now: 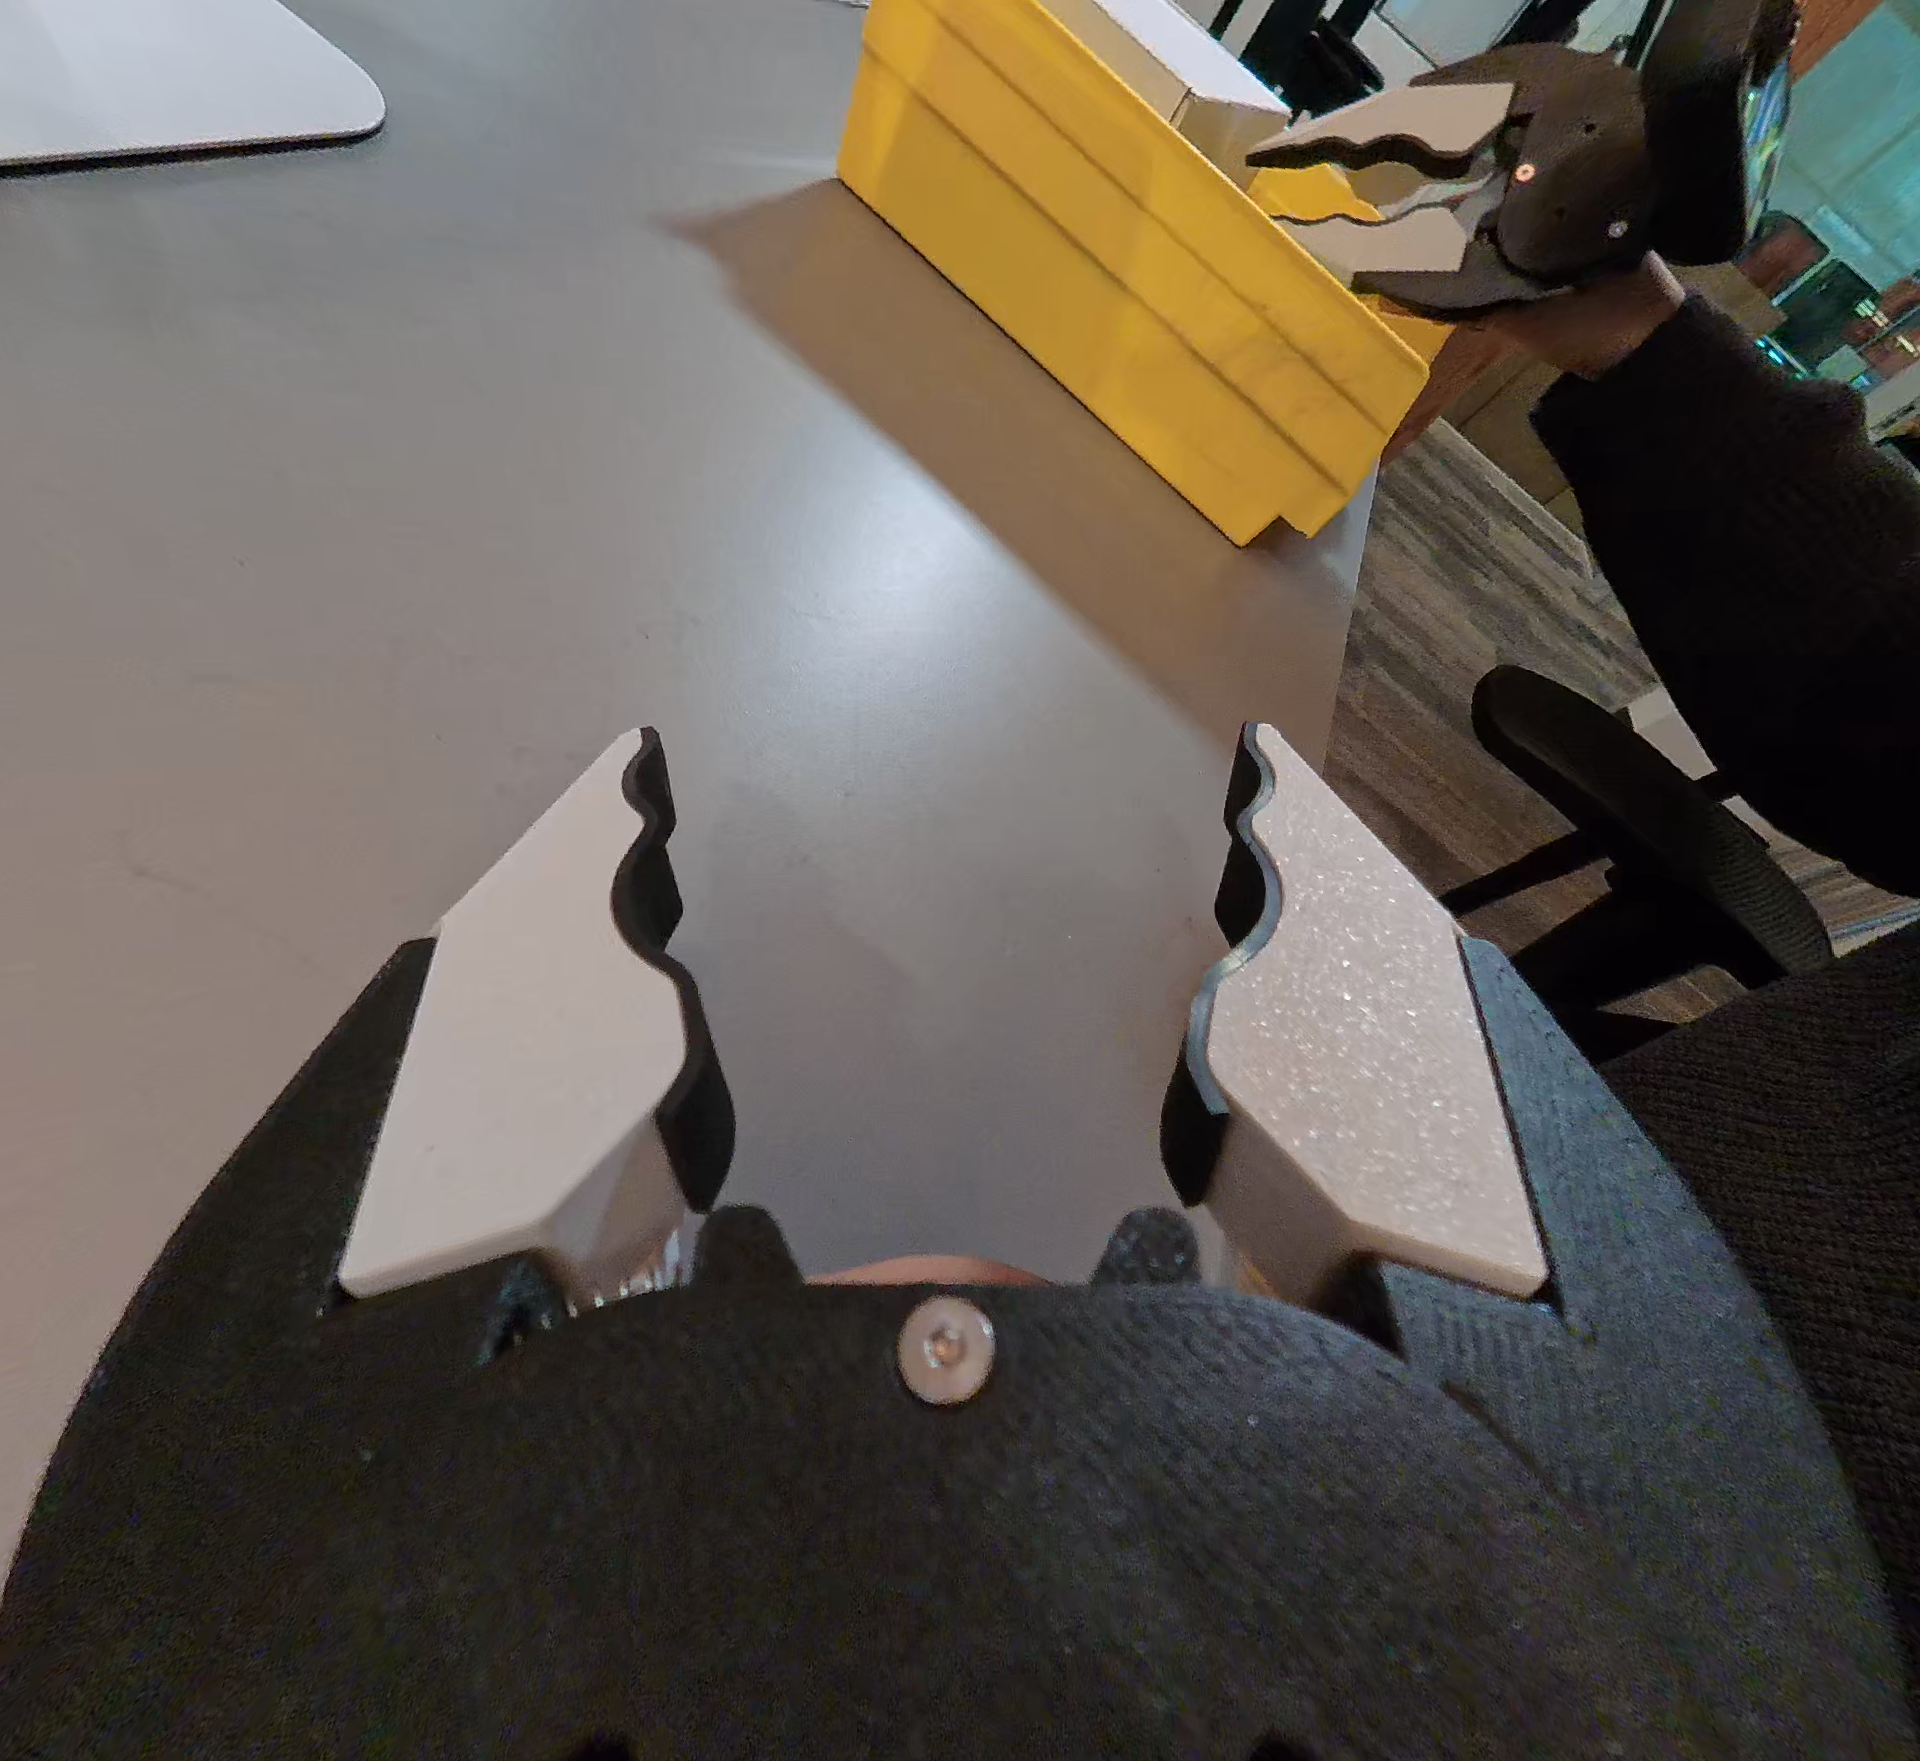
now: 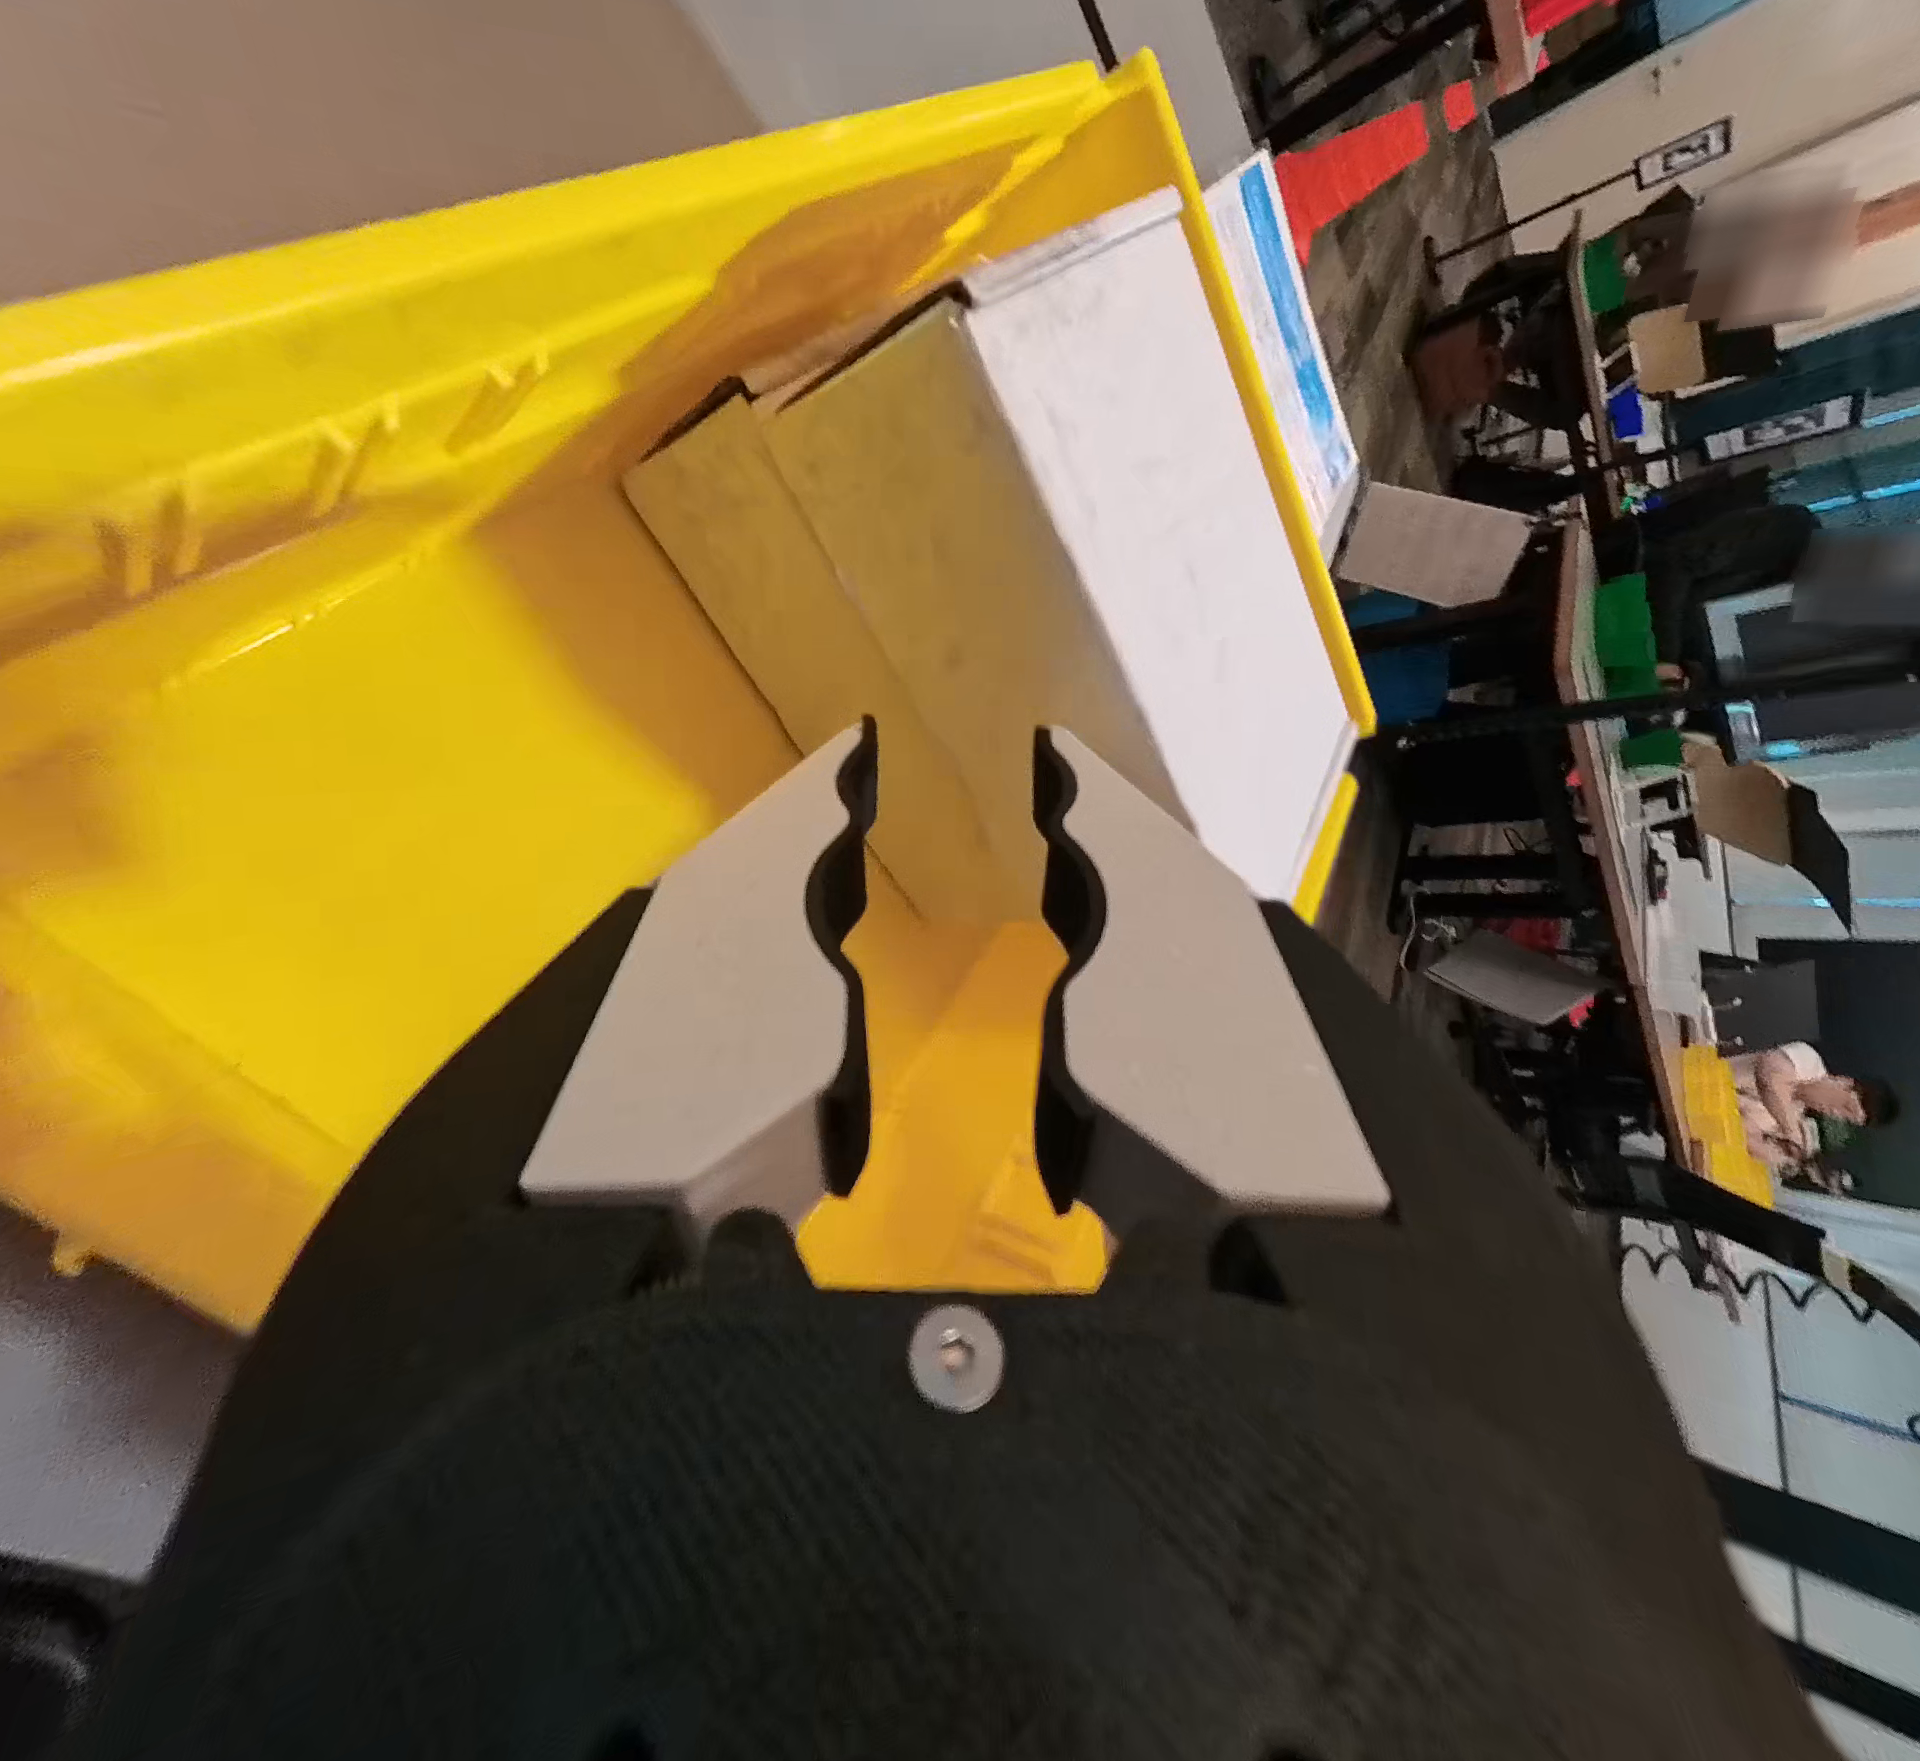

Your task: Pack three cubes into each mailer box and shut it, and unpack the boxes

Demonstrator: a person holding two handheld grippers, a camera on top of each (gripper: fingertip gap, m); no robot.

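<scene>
Workshop-like lab: cluttered workbenches (image 2: 1621, 776), yellow storage bin (image 1: 1091, 257).

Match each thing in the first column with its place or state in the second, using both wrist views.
Things:
1. Left claw
2. Right claw
3. White boxes
4. Yellow bin

Places or states:
a. standing inside the bin
b. open, with nothing between its fingers, over bare table
c. on the table near its edge
d. open, at the bin's rim, pointing in at the boxes

Pairs: 1-b, 2-d, 3-a, 4-c
</scene>
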